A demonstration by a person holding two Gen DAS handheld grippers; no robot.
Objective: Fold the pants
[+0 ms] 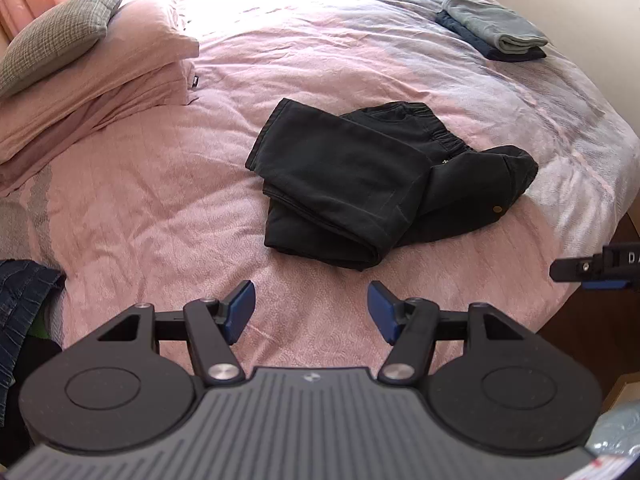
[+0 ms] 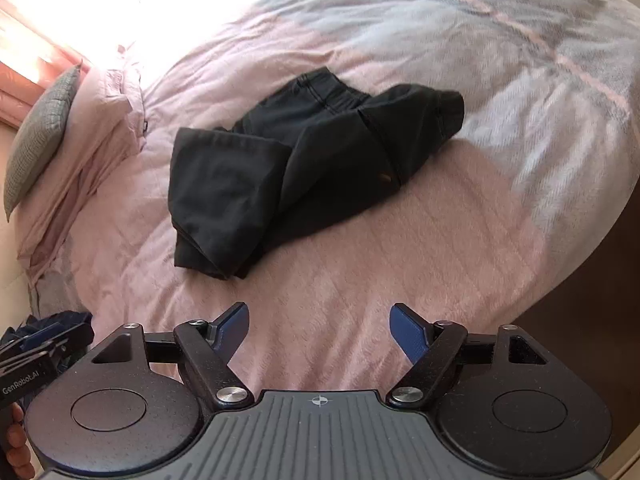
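Black pants lie bunched and partly folded in the middle of the pink bed cover, legs doubled over to the left, elastic waistband toward the far right. In the right wrist view the same pants sit ahead and slightly left. My left gripper is open and holds nothing, hovering over the cover short of the pants. My right gripper is likewise open and holds nothing, above bare cover nearer than the pants. The right gripper's tip shows at the right edge of the left wrist view.
Pink pillows with a grey cushion are stacked at the far left. A folded stack of grey and dark clothes rests at the far right corner. Dark blue denim lies at the near left. The bed edge drops off at right.
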